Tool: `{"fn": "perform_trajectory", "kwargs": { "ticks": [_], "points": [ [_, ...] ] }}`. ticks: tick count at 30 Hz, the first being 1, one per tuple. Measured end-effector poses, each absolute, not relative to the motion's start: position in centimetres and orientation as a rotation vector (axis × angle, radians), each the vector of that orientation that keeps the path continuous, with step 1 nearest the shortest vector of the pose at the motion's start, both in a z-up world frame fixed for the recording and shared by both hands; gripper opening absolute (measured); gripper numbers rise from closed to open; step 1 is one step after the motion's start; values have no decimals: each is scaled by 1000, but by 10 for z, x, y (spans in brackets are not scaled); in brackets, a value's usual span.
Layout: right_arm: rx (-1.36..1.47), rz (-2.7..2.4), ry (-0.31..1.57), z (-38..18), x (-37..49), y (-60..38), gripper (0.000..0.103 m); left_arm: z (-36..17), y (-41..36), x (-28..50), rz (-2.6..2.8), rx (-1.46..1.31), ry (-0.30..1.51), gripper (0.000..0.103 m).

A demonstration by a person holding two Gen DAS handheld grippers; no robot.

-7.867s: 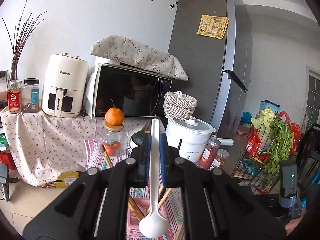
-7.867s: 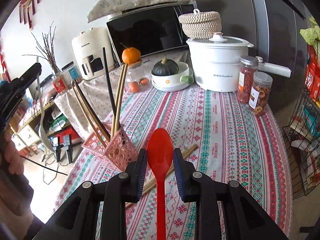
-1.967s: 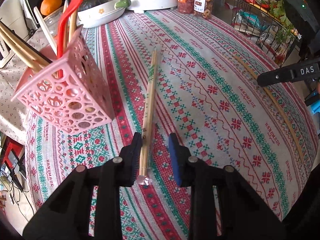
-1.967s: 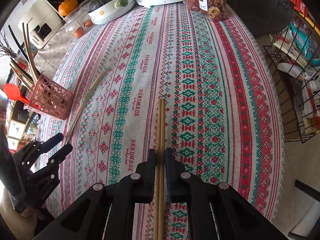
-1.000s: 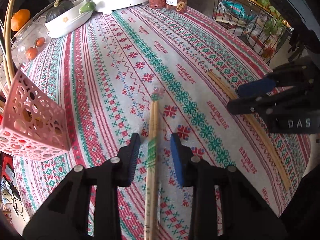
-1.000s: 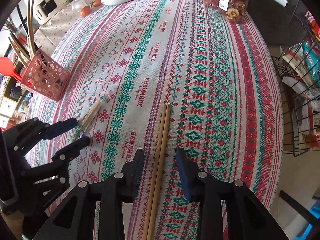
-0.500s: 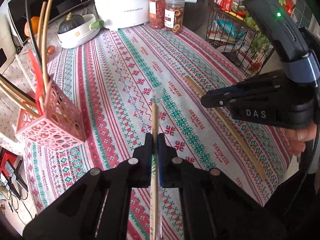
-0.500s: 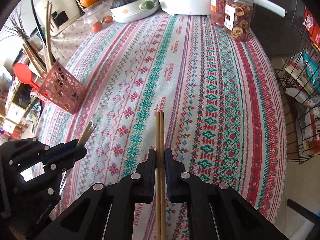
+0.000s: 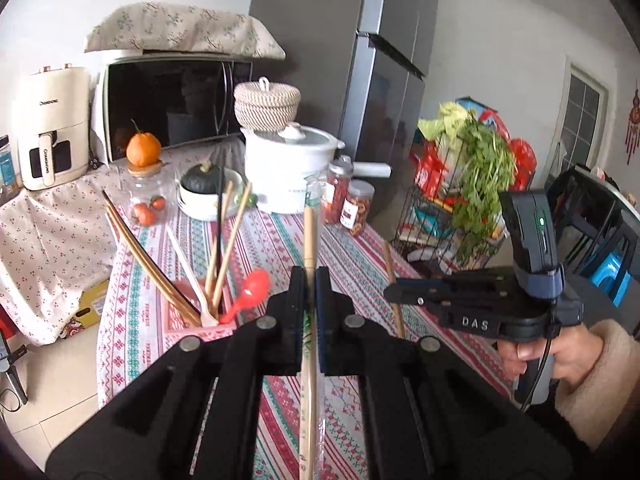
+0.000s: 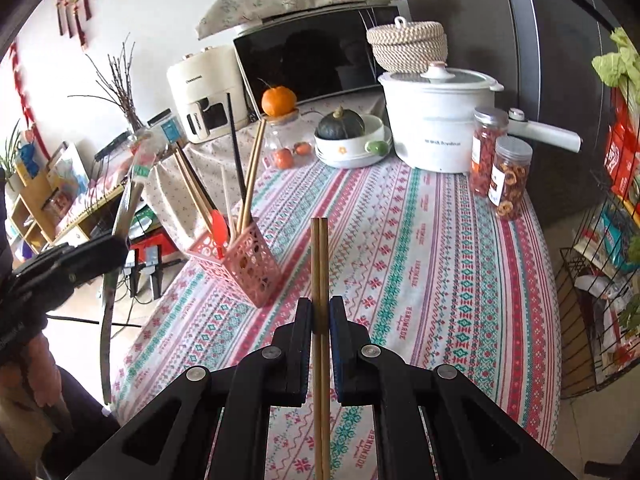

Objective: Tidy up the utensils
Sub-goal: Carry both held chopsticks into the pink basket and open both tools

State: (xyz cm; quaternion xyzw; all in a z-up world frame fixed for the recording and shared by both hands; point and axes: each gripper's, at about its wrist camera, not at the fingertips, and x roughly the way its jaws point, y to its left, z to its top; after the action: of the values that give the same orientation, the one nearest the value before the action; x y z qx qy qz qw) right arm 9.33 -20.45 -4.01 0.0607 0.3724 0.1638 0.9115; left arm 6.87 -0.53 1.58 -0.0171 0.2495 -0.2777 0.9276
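My left gripper (image 9: 309, 276) is shut on a wrapped pair of chopsticks (image 9: 309, 236), held up above the table. It also shows at the left of the right wrist view (image 10: 116, 252). My right gripper (image 10: 320, 308) is shut on a bare wooden pair of chopsticks (image 10: 319, 256), lifted off the cloth; in the left wrist view it (image 9: 394, 286) holds them (image 9: 390, 264). The pink holder (image 10: 244, 266) stands on the tablecloth (image 10: 420, 248) with several chopsticks, a white spoon (image 9: 188, 268) and a red spoon (image 9: 250, 290) in it.
At the back stand a white pot (image 10: 436, 120), two snack jars (image 10: 500, 168), a bowl with a squash (image 10: 348, 140), a glass jar topped by an orange (image 10: 280, 128), a microwave (image 10: 312, 60) and an air fryer (image 10: 204, 96). A wire rack of vegetables (image 9: 460, 200) stands right of the table.
Both grippers have lifted their chopsticks off the tablecloth and tilted up from looking down at the table to looking across it. The pink holder now lies ahead of both.
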Motion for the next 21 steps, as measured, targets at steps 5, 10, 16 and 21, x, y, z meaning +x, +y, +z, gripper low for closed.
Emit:
{"fn": "perform_trajectory", "kwargs": {
  "ticks": [5,10,16,21],
  "points": [
    [145,350,692,-24,98,-196,9,39,21,90,-465,-98,329,6],
    [163,350,660,-18,109,-191,9,35,38,115,-360,-174,215,6],
    [141,351,651,-18,120,-183,9,10,42,149,-237,-226,191,6],
    [135,354,647,-20,127,-182,9,-9,35,162,-188,-182,151,6]
  ]
}}
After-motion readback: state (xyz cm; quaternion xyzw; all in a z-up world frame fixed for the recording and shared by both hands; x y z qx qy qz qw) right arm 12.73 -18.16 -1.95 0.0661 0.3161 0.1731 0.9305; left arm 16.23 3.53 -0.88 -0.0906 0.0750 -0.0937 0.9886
